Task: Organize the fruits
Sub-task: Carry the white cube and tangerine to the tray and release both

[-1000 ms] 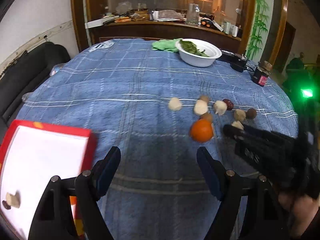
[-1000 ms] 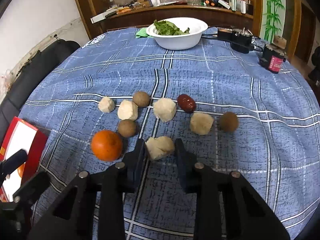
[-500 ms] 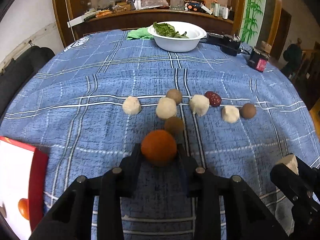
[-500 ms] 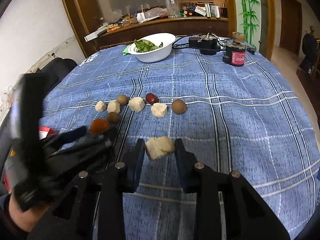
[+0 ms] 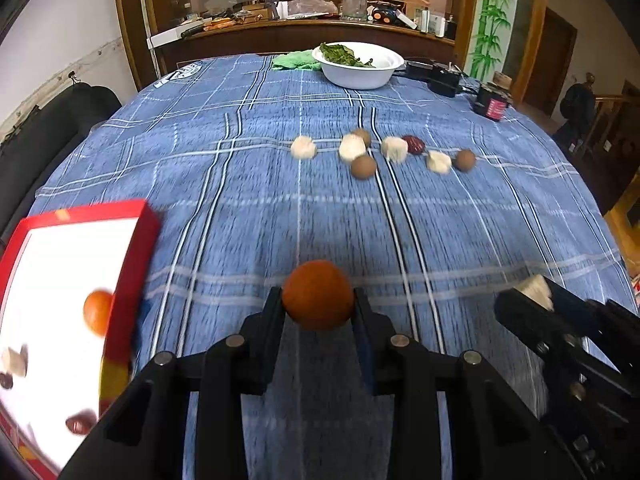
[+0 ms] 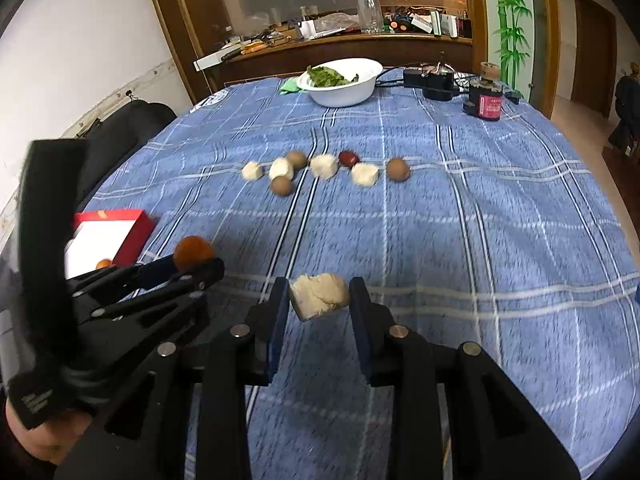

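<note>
My left gripper (image 5: pixel 318 312) is shut on an orange (image 5: pixel 318 294), held above the blue checked cloth; the right wrist view shows it at the left (image 6: pixel 194 262) with the orange (image 6: pixel 193 252). My right gripper (image 6: pixel 319 306) is shut on a pale cream chunk (image 6: pixel 320 295), also lifted off the cloth; it shows at the lower right of the left wrist view (image 5: pixel 534 300). A row of pale chunks (image 6: pixel 324 166), brown round fruits (image 6: pixel 398 169) and a dark red date (image 6: pixel 349 158) lies mid-table. A red-rimmed white tray (image 5: pixel 132 248) at the left holds a small orange (image 5: pixel 97 312).
A white bowl of greens (image 5: pixel 358 65) stands at the far side, with a green cloth (image 5: pixel 294 60), a black device (image 5: pixel 438 76) and a dark jar (image 5: pixel 492 102) near it. A black sofa (image 5: pixel 48 132) lies past the table's left edge. A hand (image 6: pixel 44 436) holds the left gripper.
My left gripper went from open to shut on the orange and carried it off the cloth toward the tray. My right gripper pulled back from the row with its chunk.
</note>
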`<state>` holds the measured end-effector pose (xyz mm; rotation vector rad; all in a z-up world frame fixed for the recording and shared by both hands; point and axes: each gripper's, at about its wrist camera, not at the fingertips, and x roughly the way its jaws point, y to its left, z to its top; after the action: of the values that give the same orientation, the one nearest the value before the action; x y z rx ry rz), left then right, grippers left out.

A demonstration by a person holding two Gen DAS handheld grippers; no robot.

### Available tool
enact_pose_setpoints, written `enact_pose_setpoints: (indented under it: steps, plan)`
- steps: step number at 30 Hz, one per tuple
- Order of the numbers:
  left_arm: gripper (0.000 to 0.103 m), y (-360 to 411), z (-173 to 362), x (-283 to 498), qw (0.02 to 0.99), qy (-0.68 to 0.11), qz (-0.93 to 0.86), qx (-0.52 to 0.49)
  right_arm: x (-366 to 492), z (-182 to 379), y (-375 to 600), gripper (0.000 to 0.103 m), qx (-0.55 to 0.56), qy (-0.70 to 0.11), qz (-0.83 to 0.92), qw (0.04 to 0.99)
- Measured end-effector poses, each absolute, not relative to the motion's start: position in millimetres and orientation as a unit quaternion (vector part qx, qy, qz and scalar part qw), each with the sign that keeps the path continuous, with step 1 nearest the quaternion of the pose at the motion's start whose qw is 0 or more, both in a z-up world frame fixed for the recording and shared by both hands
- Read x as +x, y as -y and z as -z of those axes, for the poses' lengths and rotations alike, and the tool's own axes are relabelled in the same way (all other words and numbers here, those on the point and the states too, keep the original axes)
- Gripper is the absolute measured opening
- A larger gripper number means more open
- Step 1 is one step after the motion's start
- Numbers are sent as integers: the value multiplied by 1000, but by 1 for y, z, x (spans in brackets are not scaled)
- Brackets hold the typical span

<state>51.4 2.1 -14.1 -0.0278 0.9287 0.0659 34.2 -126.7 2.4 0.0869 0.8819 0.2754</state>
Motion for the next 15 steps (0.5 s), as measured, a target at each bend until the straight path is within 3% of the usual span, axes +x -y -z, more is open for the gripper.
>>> enact_pose_setpoints:
  steps: [15]
  plan:
    - [32,-16,1,11,901,-433,-23,-23,-3,-1,106,32,37,-428,-128,894]
